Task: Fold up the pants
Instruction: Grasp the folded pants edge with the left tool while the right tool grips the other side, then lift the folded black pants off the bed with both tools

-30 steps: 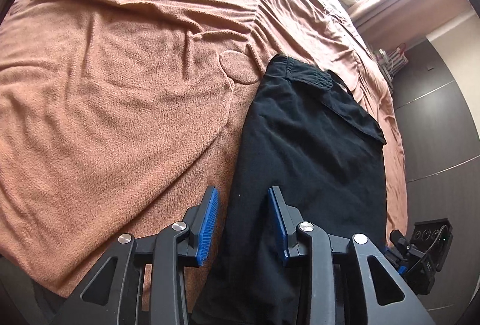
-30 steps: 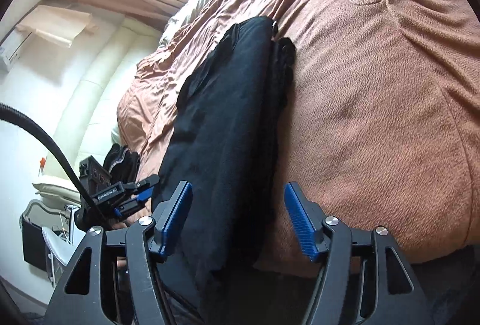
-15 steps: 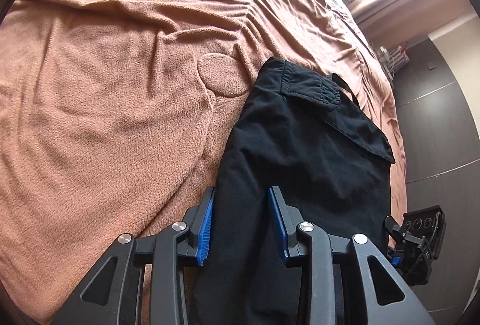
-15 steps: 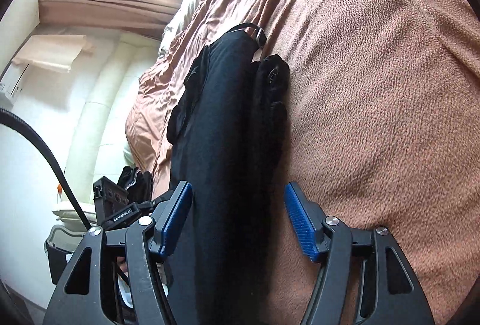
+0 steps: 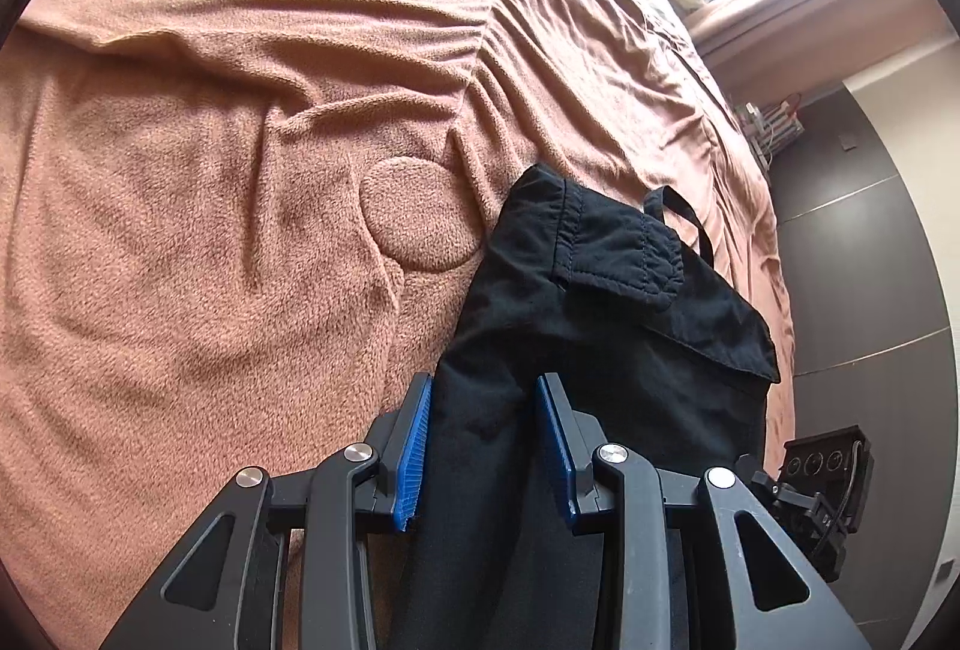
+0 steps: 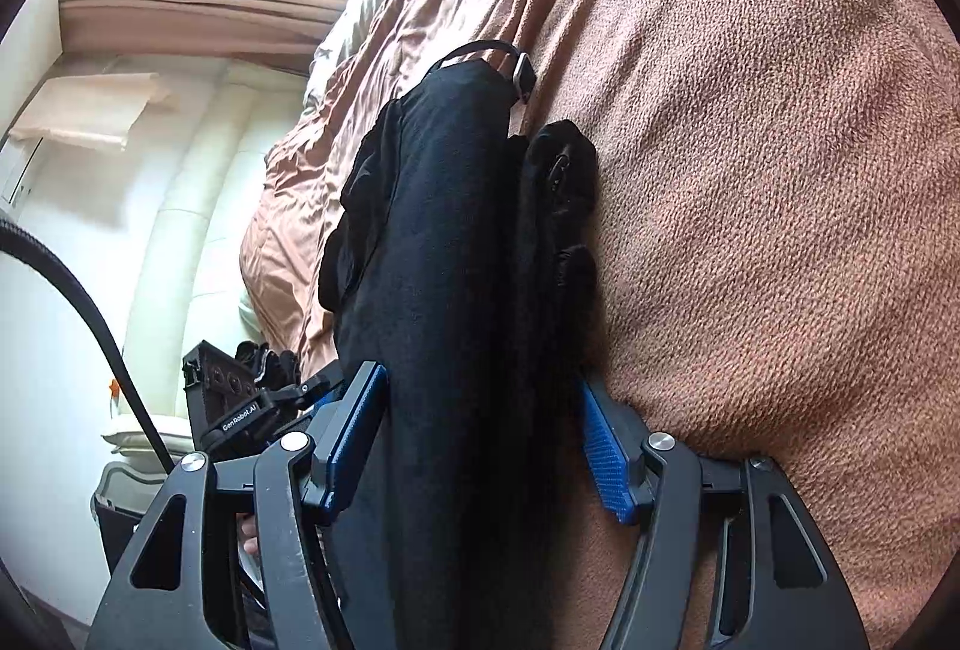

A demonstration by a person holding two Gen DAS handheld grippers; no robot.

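1. We saw a bed (image 5: pixel 252 242) filling most of both views, covered by a wrinkled brown fleece blanket (image 6: pixel 780 242) with a round stitched patch (image 5: pixel 420 215) pressed into it.
2. The pants (image 5: pixel 606 350), black and already doubled lengthwise, lay on the blanket along the bed's edge; in the left wrist view they ran from 6 o'clock up toward 1 o'clock, with the waistband (image 5: pixel 618 242) at the far end just beside the round patch and a thin black loop (image 5: pixel 690 218) sticking out past it.
3. In the right wrist view the same pants rose as a long dark ridge (image 6: pixel 444 260) from 6 o'clock to 12 o'clock, and a strap with a small buckle (image 6: pixel 523 74) lay at the far tip.
4. Our left hand-held gripper (image 5: pixel 483 446) sat low over the near leg end, its blue pads apart with the fabric's left edge running up between them; we could not tell whether the pads pressed the cloth.
5. Our right hand-held gripper (image 6: pixel 480 440) straddled the ridge of pants; its jaws had just been closing, and the fabric filled the gap, the pads touching it on both sides.
6. The other hand-held gripper showed at 4 o'clock in the left view and at 8 o'clock in the right.
7. A black cable (image 6: pixel 90 302) curved at 9 o'clock.
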